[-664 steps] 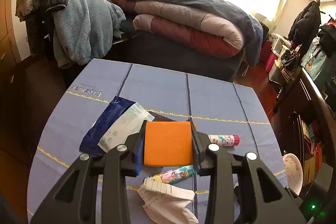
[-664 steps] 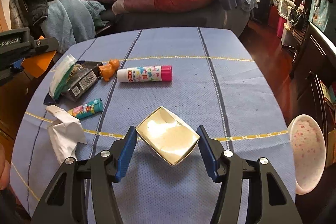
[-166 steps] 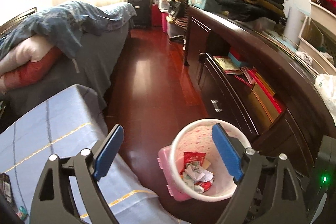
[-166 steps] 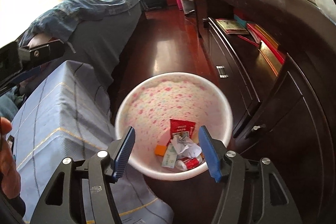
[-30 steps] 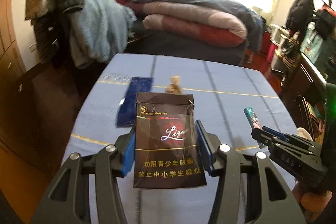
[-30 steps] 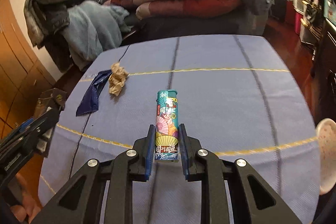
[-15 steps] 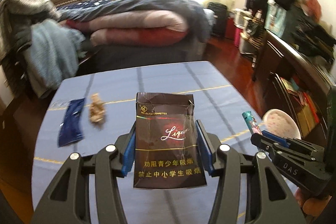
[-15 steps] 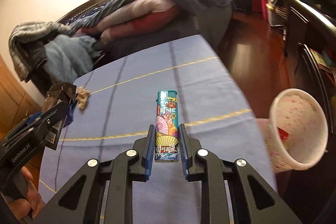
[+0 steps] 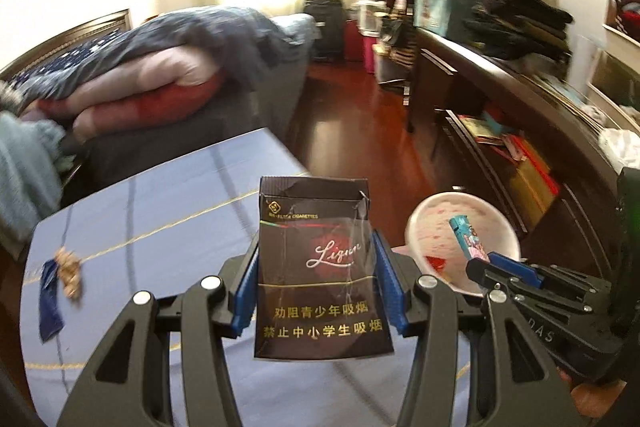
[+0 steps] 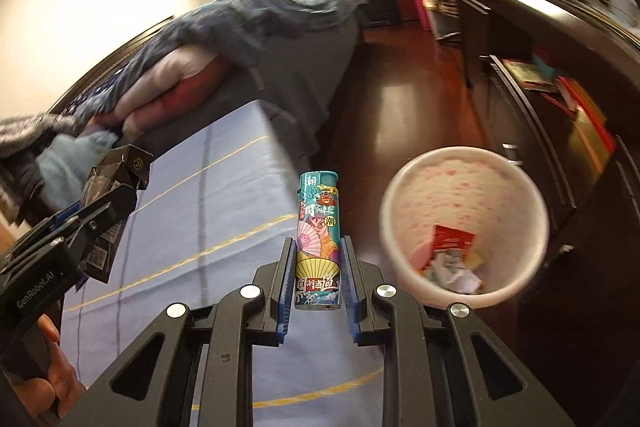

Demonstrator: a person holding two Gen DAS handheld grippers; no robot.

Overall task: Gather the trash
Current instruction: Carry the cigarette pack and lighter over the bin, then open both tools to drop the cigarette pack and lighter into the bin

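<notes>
- Dark cardboard cigarette pack (image 9: 320,267) is clamped upright in the left gripper (image 9: 316,291), carried clear of the blue-clothed table (image 9: 160,219).
- Patterned lighter (image 10: 319,235) is pinched in the right gripper (image 10: 318,287), just left of the pink-speckled bin (image 10: 464,163), seemingly for dropping in.
- A blue wrapper (image 9: 50,303) and a crumpled scrap (image 9: 69,269) are left on the table's far left.

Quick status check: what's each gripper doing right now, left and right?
Left gripper: closed on the dark brown cigarette pack.
Right gripper: closed on the teal illustrated lighter, beside the pink-speckled trash bin.
</notes>
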